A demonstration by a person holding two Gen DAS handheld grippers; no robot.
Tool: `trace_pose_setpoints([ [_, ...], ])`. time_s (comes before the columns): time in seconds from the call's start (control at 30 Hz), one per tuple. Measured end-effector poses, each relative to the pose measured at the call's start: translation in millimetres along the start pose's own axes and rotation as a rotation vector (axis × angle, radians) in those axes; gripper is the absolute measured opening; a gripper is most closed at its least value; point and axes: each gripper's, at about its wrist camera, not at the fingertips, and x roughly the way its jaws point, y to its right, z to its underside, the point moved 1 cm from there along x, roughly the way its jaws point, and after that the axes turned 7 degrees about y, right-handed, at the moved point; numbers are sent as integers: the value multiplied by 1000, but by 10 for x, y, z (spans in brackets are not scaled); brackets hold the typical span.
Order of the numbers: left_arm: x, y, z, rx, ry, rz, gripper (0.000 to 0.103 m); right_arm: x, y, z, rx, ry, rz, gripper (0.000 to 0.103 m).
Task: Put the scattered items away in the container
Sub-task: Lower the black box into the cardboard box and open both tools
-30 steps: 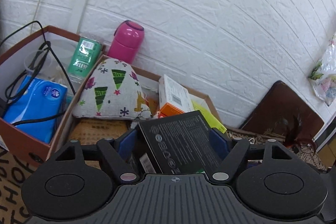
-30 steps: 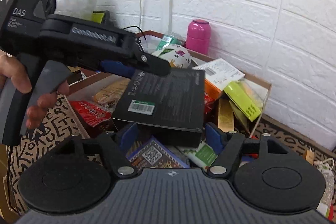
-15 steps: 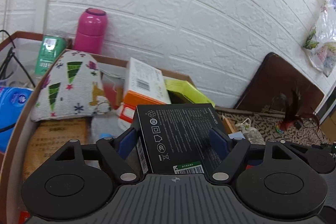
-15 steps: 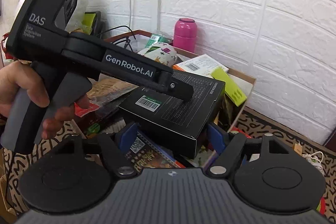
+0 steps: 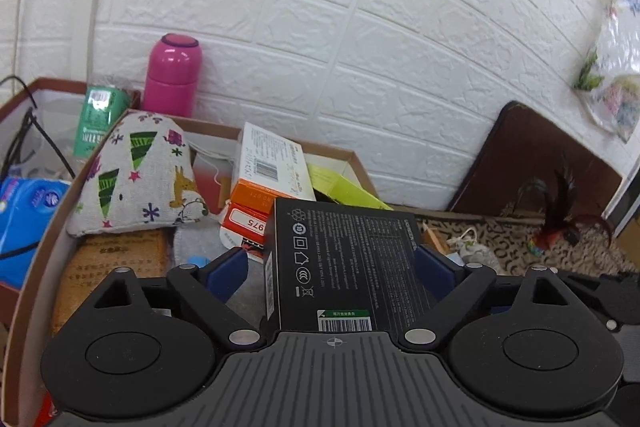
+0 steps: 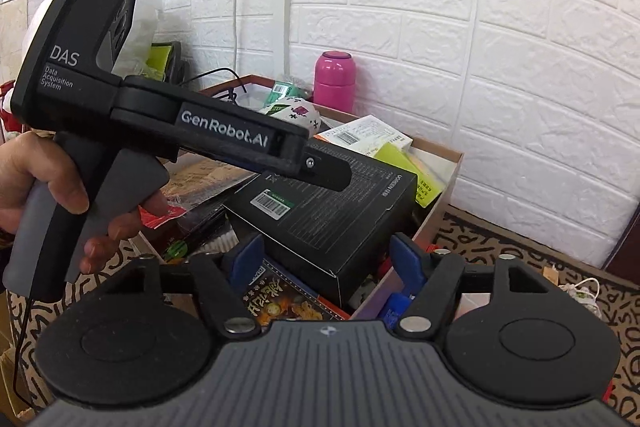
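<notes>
A black box (image 5: 348,267) with white print lies on the pile inside the brown cardboard container (image 5: 64,203). My left gripper (image 5: 330,267) is over it with the jaws spread wider than the box; a gap shows at the left finger. The box also shows in the right wrist view (image 6: 332,211), resting in the container (image 6: 448,167) under the left gripper's body. My right gripper (image 6: 328,263) is open and empty, just in front of the container.
The container holds a patterned cushion (image 5: 140,171), an orange-and-white box (image 5: 272,171), a yellow-green box (image 5: 344,187) and snack packets (image 6: 288,303). A pink bottle (image 5: 174,75) stands by the white brick wall. A second box at the left holds a blue pack (image 5: 28,219).
My left gripper carried the black box rightward over the container and lowered it onto the pile; its jaws have spread off the box. The right gripper stayed open, shifting slightly.
</notes>
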Motion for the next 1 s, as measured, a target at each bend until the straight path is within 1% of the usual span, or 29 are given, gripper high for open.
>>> trace_pose_setpoints([
  [0.03, 5, 34, 11, 18, -9, -6, 98, 14, -9, 1, -4, -8, -3, 61],
  [0.1, 1, 102, 34, 51, -15, -15, 102, 51, -24, 18, -13, -27, -3, 59],
  [0.2, -27, 171, 56, 92, -14, -37, 102, 136, 15, 65, 8, -65, 12, 60],
  [0.3, -95, 184, 65, 101, -9, -44, 102, 52, 31, 68, 32, -44, 9, 59],
  [0.37, -142, 185, 58, 95, -6, -61, 102, -38, 10, 46, 27, -20, 4, 61],
  [0.43, -202, 199, 46, 87, 1, -75, 102, -125, -27, 12, 8, -1, 15, 69],
  [0.47, -238, 213, 42, 87, 5, -80, 103, -169, -46, -4, 0, 8, 21, 71],
  [0.63, -444, 320, 47, 114, 28, -119, 103, -388, -152, -43, -23, 43, 32, 89],
  [0.73, -585, 405, 63, 136, 43, -142, 103, -516, -216, -42, -32, 53, 37, 97],
  [0.83, -727, 492, 91, 168, 59, -176, 103, -630, -267, -34, -32, 57, 43, 99],
  [0.9, -829, 554, 124, 197, 66, -226, 103, -724, -303, -16, -26, 51, 47, 100],
  [1.0, -1021, 609, 226, 240, 89, -337, 103, -887, -368, 40, -8, 49, 56, 102],
])
